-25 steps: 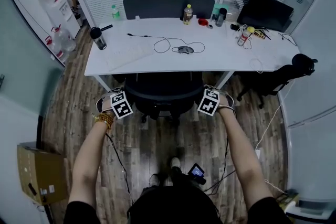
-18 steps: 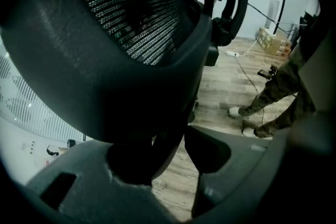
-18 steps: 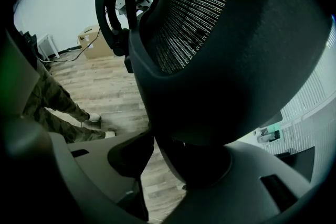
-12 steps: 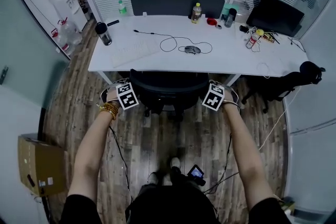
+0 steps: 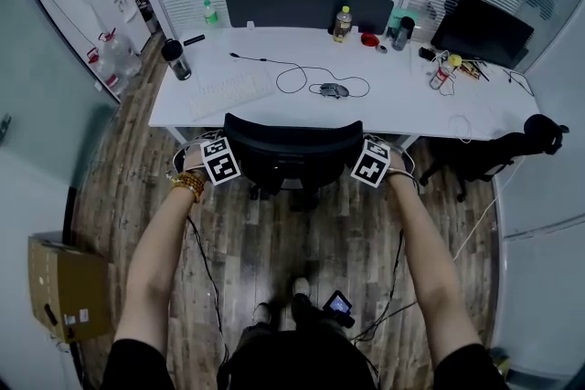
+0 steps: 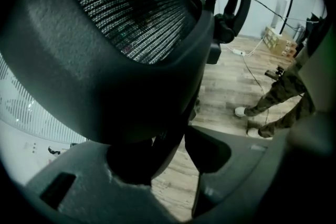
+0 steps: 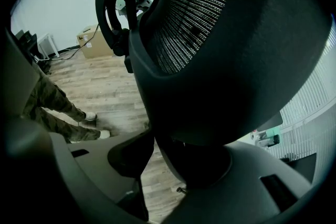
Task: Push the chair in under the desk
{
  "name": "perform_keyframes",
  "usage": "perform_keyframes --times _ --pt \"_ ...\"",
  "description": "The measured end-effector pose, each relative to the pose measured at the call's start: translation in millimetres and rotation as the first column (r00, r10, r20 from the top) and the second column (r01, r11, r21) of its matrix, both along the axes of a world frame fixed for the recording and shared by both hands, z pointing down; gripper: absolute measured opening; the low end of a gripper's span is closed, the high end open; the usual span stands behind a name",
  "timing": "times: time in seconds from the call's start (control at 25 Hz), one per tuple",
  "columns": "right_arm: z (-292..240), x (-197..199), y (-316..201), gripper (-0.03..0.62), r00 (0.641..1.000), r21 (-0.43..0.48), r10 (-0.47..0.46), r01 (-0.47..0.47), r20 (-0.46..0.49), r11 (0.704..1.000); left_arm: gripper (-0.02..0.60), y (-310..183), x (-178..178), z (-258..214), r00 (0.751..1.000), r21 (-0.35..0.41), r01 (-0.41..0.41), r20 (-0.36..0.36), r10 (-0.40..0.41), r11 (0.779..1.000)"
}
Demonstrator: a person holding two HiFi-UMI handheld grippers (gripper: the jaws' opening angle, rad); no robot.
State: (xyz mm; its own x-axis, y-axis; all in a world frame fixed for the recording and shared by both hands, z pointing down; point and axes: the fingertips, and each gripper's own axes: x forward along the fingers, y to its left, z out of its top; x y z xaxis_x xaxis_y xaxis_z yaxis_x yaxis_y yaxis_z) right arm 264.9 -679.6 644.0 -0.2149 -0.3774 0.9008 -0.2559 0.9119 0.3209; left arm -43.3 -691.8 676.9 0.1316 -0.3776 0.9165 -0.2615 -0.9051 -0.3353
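A black mesh office chair [image 5: 292, 140] stands at the front edge of the white desk [image 5: 402, 100], its seat tucked beneath the top. My left gripper [image 5: 219, 162] clamps the left edge of the backrest, and my right gripper [image 5: 370, 162] clamps the right edge. In the left gripper view the thick backrest rim [image 6: 105, 60] fills the gap of the left gripper [image 6: 168, 149], both jaws against it. The right gripper view shows the same rim [image 7: 236, 60] wedged in the right gripper [image 7: 168, 157]. The chair's base is hidden.
On the desk lie a keyboard [image 5: 233, 91], a mouse [image 5: 335, 89] with its cable, bottles and a dark monitor [image 5: 482, 30]. A second black chair [image 5: 484, 151] stands at the right. A cardboard box [image 5: 59, 288] sits on the wooden floor at the left, and cables trail by my feet.
The chair has rolled forward toward the desk, its seat going under the top. Both grippers moved with it, still clamped on the backrest.
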Motion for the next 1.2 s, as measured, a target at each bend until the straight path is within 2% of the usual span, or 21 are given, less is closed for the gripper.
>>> perform_keyframes --times 0.48,0.64,0.92,1.0,1.04,1.12,1.2 --pt "1 8 -33 0.187 1.0 0.013 -0.02 0.02 0.002 1.0 0.209 -30 7 1 1.0 0.002 0.016 0.009 -0.016 1.0" --pt "1 8 -42 0.189 1.0 0.024 -0.025 0.024 0.016 0.999 0.207 -38 8 2 1.0 -0.025 0.017 0.026 -0.017 1.0" --pt "0 11 -52 0.192 0.999 0.052 -0.017 0.016 0.027 0.999 0.214 -47 12 2 0.999 0.01 0.045 0.016 -0.045 0.999" --pt "-1 11 -52 0.199 0.998 0.079 -0.012 0.008 0.057 0.997 0.226 -48 16 1 0.998 0.034 0.061 -0.026 -0.06 0.998" --pt "-2 10 -51 0.205 0.995 0.091 -0.009 0.0 0.1 0.996 0.245 -47 18 -1 0.995 0.054 0.08 -0.069 -0.076 0.995" --pt "-11 8 -48 0.215 0.968 0.108 0.019 -0.048 0.249 0.993 0.294 -43 18 -10 0.98 0.115 0.124 -0.171 -0.104 0.986" --pt "-29 14 -42 0.214 0.932 0.152 0.044 -0.105 0.36 0.983 0.32 -34 15 -26 0.966 0.19 0.141 -0.24 -0.093 0.972"
